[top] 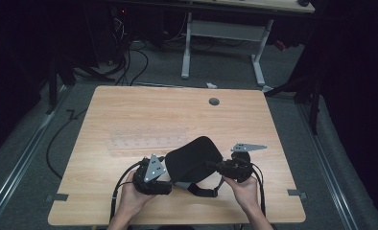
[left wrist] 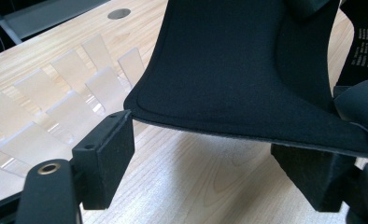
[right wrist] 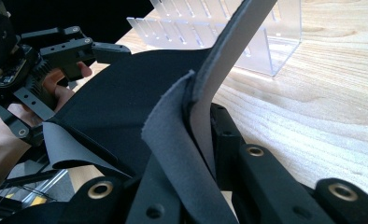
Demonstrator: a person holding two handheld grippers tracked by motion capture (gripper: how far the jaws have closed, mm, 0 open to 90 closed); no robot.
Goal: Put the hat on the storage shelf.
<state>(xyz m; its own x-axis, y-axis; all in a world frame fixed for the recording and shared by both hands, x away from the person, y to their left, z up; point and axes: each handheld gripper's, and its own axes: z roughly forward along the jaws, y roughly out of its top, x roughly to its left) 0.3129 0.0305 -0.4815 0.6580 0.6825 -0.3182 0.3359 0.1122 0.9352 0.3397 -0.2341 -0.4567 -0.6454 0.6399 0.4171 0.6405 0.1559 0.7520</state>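
Black jaws of the right gripper (right wrist: 205,154) stood nearest the lens in the right gripper view, clamped together on a folded edge of the black fabric pad (top: 194,158); two layers of soft grey-black material were pinched between them. The pad hung between both grippers over the near half of the wooden table (top: 129,110), just in front of a clear acrylic rack (top: 146,139).

In the left gripper view, the left gripper (left wrist: 219,172) had its jaws apart, one either side of the pad's stitched rim, which crossed just above the gap without either pad pressing on it.

Handling judgement: the pad appeared light and limp, like neoprene or felt-backed cloth. It sagged and creased under its own weight and folded at the pinch. It looked neither fragile nor slippery; the matte face should grip well. A strap (top: 201,190) trailed beneath it and could snag. The stitched rim seemed the best hold, being firmer than the middle; a second grip on the opposite rim would likely keep it spread.
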